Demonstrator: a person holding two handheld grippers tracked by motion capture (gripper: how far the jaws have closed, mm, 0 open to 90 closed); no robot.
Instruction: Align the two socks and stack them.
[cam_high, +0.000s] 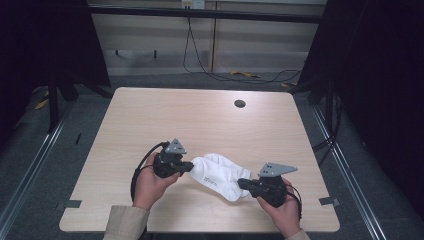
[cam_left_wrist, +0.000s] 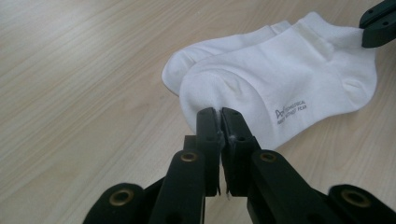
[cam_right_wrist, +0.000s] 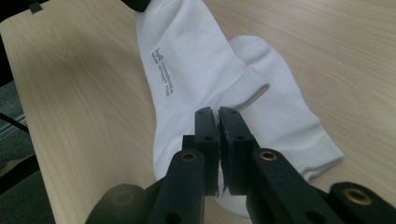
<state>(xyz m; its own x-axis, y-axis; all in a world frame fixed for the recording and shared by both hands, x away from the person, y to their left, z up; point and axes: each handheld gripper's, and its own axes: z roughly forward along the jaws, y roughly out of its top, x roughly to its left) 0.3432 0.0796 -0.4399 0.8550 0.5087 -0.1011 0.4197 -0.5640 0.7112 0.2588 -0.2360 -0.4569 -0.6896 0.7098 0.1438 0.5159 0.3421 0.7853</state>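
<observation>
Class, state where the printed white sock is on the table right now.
In the high view the printed sock lies near the table's front edge, atop a second sock, pinched between the left gripper and right gripper.

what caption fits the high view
Left gripper and right gripper pinch opposite ends of a white sock on a table.

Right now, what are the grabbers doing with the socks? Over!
Left gripper shut on top sock's toe. Right gripper shut on its cuff. Second sock underneath. Nothing blocking.

Beige sleeve (cam_high: 125, 222), black claw (cam_high: 192, 166), grey plate (cam_high: 176, 147)
</observation>
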